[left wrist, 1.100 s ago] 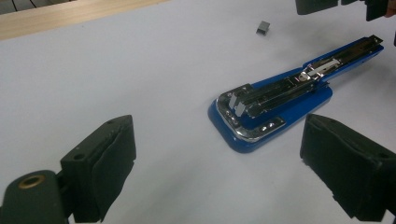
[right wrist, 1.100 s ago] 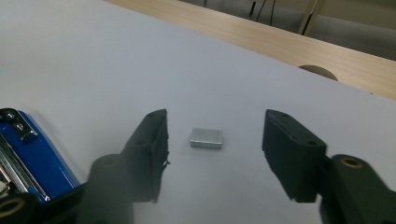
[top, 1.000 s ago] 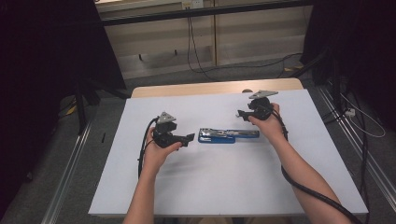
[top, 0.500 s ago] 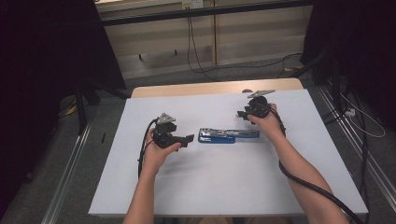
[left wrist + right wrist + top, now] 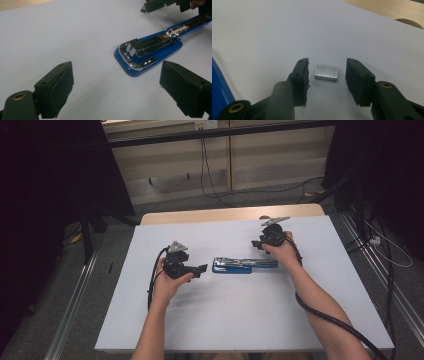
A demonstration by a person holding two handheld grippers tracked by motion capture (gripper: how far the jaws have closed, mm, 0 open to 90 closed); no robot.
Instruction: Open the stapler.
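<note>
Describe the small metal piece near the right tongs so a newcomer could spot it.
On the white table, find the opened blue stapler at its middle. Beyond its far right end, between the jaws of the right tongs, lies a strip of staples: a small, flat, ribbed silver block, the only loose metal piece.

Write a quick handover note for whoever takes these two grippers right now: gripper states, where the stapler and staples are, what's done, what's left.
Left gripper: open, empty, facing the stapler.
Right gripper: jaws have just been closing, standing either side of the staple block, not yet touching it.
Stapler: swung open flat on the white table cover, magazine exposed.
Done: stapler opened, right gripper lined up on the staples.
Left: probably grip the block, load it into the magazine, close the stapler.
</note>
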